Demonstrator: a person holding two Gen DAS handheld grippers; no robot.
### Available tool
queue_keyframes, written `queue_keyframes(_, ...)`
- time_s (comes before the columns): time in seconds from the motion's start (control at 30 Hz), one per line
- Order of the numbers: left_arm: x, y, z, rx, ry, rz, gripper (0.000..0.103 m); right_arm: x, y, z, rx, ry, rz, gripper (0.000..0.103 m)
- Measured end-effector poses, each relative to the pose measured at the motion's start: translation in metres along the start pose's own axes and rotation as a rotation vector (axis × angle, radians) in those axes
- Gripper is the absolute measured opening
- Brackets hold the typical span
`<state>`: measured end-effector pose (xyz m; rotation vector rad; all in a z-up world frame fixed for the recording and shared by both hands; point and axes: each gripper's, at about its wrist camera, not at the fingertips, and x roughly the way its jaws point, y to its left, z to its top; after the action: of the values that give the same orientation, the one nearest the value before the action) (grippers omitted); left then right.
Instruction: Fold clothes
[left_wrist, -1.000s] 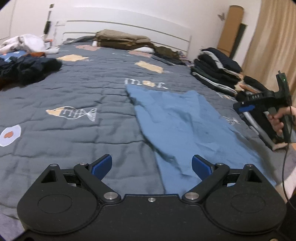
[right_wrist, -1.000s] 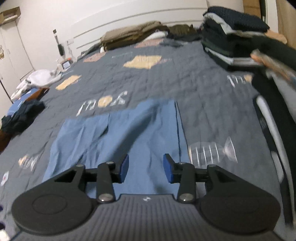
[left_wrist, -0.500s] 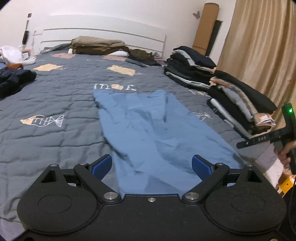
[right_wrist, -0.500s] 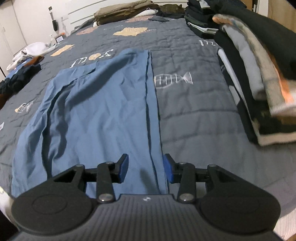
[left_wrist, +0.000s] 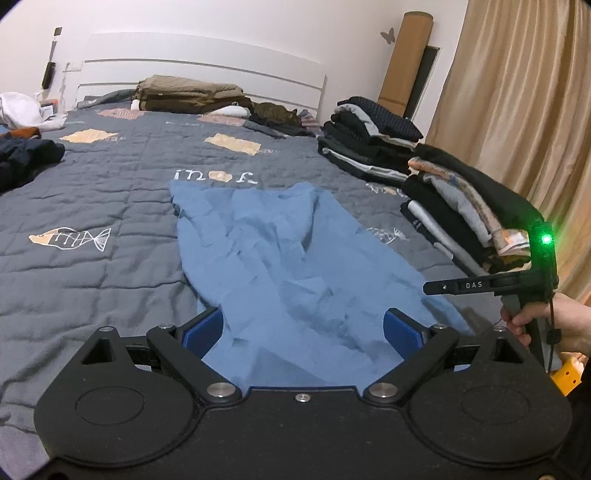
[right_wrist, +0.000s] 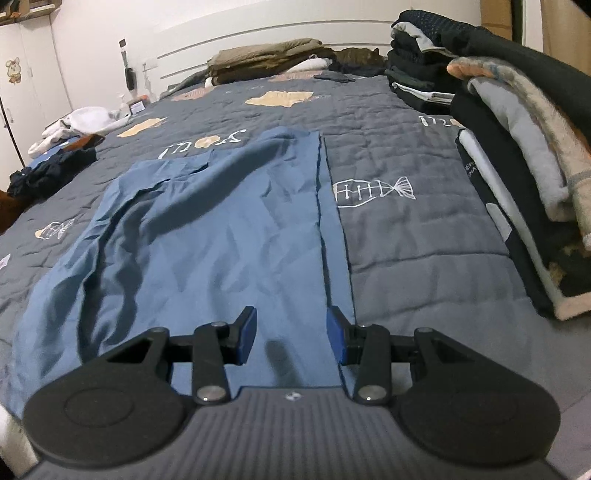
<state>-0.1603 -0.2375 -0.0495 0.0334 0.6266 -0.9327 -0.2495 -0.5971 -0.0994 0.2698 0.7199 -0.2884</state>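
A blue garment (left_wrist: 291, 258) lies spread and wrinkled on the grey quilted bed, its near end reaching the bed's front edge. My left gripper (left_wrist: 303, 330) hovers over that near end, wide open, with nothing between its blue pads. In the right wrist view the same blue garment (right_wrist: 207, 225) fills the middle, its right hem running straight towards the camera. Above the hem's near end my right gripper (right_wrist: 291, 334) stands open and holds nothing. The left wrist view also shows the right gripper's body (left_wrist: 517, 284) from the side, held by a hand (left_wrist: 565, 321).
Stacks of folded dark clothes (left_wrist: 454, 210) line the bed's right side, also seen as a tall pile (right_wrist: 524, 147). Folded olive items (left_wrist: 188, 96) lie by the headboard. Loose dark clothing (left_wrist: 26, 158) and white cloth (right_wrist: 85, 122) sit at the left. A curtain (left_wrist: 517, 110) hangs right.
Both grippers have pulled back towards the bed's front edge, so the garment now lies centred ahead of each. The right gripper's jaws have opened wider. The garment itself lies as before.
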Motion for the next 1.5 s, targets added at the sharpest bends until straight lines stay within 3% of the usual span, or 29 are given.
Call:
queue_keyframes(0.2, 0.003, 0.006, 0.001, -0.023, 0.008, 0.005, 0.093, 0.014, -0.002, -0.006, -0.015, 0.031, -0.018, 0.038)
queue_keyframes(0.3, 0.005, 0.007, 0.001, -0.025, 0.014, 0.005, 0.093, 0.015, -0.003, -0.007, 0.026, 0.020, -0.029, 0.019)
queue_keyframes(0.33, 0.005, 0.007, 0.001, -0.025, 0.015, 0.004, 0.093, 0.014, -0.004, -0.006, 0.045, 0.019, -0.024, 0.008)
queue_keyframes(0.47, 0.006, 0.007, 0.002, -0.029, 0.012, -0.002, 0.093, 0.002, -0.008, -0.004, 0.090, -0.033, -0.026, 0.001)
queue_keyframes(0.63, 0.005, 0.010, 0.002, -0.035, 0.011, 0.009, 0.093, -0.010, -0.015, 0.000, 0.113, -0.071, -0.080, 0.001)
queue_keyframes(0.93, 0.010, 0.010, -0.001, 0.012, 0.053, 0.045, 0.094, -0.007, -0.019, -0.008, 0.096, 0.042, -0.144, 0.005)
queue_keyframes(1.1, 0.008, 0.018, -0.004, 0.001, 0.066, 0.069, 0.094, -0.026, -0.024, -0.016, 0.132, 0.066, -0.093, 0.010)
queue_keyframes(1.27, 0.007, 0.027, -0.007, -0.027, 0.077, 0.077, 0.094, -0.041, -0.038, -0.034, 0.219, 0.090, -0.064, 0.024)
queue_keyframes(1.37, 0.008, 0.026, -0.008, -0.047, 0.091, 0.042, 0.094, -0.043, -0.039, -0.041, 0.236, 0.123, -0.072, 0.024)
queue_keyframes(1.5, 0.013, 0.022, -0.012, -0.033, 0.112, 0.060, 0.094, -0.052, -0.041, -0.051, 0.269, 0.134, -0.039, 0.024)
